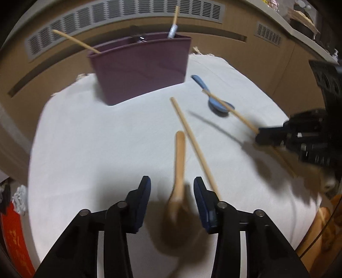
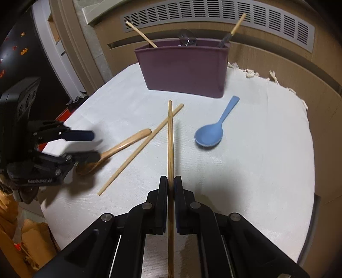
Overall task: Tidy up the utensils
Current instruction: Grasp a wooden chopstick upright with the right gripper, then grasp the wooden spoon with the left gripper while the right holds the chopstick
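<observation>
A purple utensil holder point(image 1: 141, 68) point(image 2: 185, 68) stands at the back of the white cloth, with a few utensils in it. My left gripper point(image 1: 172, 186) point(image 2: 92, 145) is open, its fingers on either side of the bowl of a wooden spoon point(image 1: 179, 169) point(image 2: 124, 144) lying on the cloth. My right gripper point(image 2: 171, 181) point(image 1: 259, 135) is shut on a wooden chopstick point(image 2: 170, 136) point(image 1: 230, 109) held above the cloth. A second chopstick point(image 1: 192, 139) point(image 2: 141, 149) lies beside the wooden spoon. A blue spoon point(image 1: 213, 100) point(image 2: 213, 128) lies to the right.
The white cloth point(image 1: 106, 149) point(image 2: 256, 171) covers a small round table. A wooden wall with vent grilles point(image 1: 128, 12) point(image 2: 213, 12) stands right behind the holder. Orange things point(image 2: 12, 224) lie below the table's left edge.
</observation>
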Demonstrator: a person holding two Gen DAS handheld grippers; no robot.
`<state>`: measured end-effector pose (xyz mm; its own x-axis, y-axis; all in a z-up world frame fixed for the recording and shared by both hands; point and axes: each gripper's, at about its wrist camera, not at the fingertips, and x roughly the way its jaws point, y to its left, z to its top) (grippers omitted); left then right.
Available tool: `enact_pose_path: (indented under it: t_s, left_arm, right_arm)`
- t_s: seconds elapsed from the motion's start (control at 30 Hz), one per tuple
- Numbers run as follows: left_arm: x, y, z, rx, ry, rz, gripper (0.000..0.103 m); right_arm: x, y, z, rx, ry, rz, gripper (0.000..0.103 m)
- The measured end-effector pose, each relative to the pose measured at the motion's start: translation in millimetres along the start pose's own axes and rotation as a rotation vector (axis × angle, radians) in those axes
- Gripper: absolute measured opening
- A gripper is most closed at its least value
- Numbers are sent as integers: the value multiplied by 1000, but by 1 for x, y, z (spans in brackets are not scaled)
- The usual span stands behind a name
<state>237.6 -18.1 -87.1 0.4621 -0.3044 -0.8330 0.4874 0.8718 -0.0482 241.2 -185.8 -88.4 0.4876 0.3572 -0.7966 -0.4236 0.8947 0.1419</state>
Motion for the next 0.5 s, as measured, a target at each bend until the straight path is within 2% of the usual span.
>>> enact_pose_path:
  t_s: [0.1,0.27,0.5]
  left_arm:
    - [15,-4,16,20,40,-8,40]
    - [39,-7,35,68,103,42,27]
    - [56,-10,55,78,155,22,27]
  right_arm:
    - [1,-3,-2,14,-1,7,6]
    - [2,-9,-8,26,-3,11,6]
    - [6,-19,-11,59,-5,33,6]
